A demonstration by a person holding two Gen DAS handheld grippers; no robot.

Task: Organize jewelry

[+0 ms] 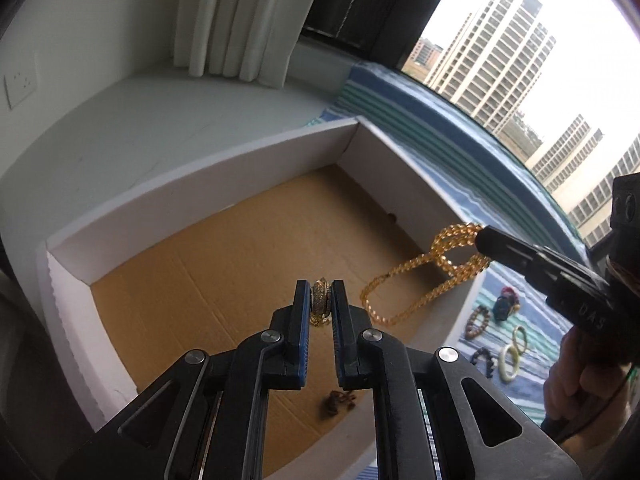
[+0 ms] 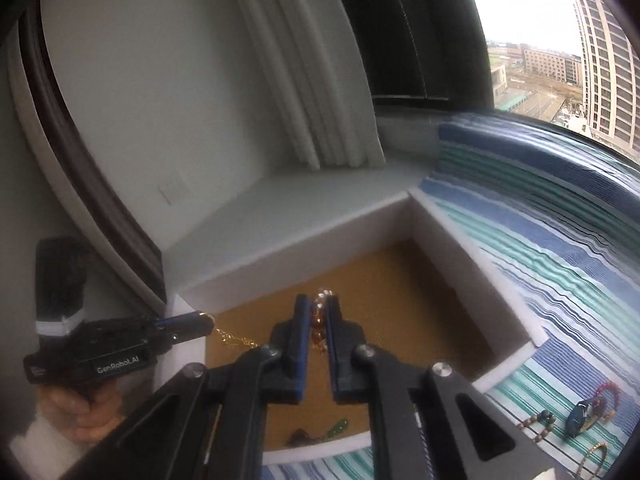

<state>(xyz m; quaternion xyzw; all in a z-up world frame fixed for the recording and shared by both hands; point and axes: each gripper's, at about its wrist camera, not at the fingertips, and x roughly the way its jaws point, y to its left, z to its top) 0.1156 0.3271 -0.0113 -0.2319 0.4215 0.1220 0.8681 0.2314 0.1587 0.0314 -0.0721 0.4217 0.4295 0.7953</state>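
A white foam box [image 1: 224, 168] with a brown cardboard floor [image 1: 208, 248] lies on a striped cloth. My left gripper [image 1: 321, 292] is shut on a gold ring-like piece [image 1: 320, 300] above the box floor. My right gripper [image 2: 319, 312] is shut on a gold and amber bead chain [image 2: 318, 320]; in the left wrist view the chain [image 1: 420, 276] hangs from its tip [image 1: 486, 240] over the box's right wall. A small dark piece [image 1: 338, 400] lies on the floor near the front.
More bracelets and bangles [image 1: 512, 352] lie on the striped blue-green cloth [image 2: 560, 260] right of the box. White curtain [image 1: 236, 20] and wall stand behind; a window [image 1: 520, 40] is at the right.
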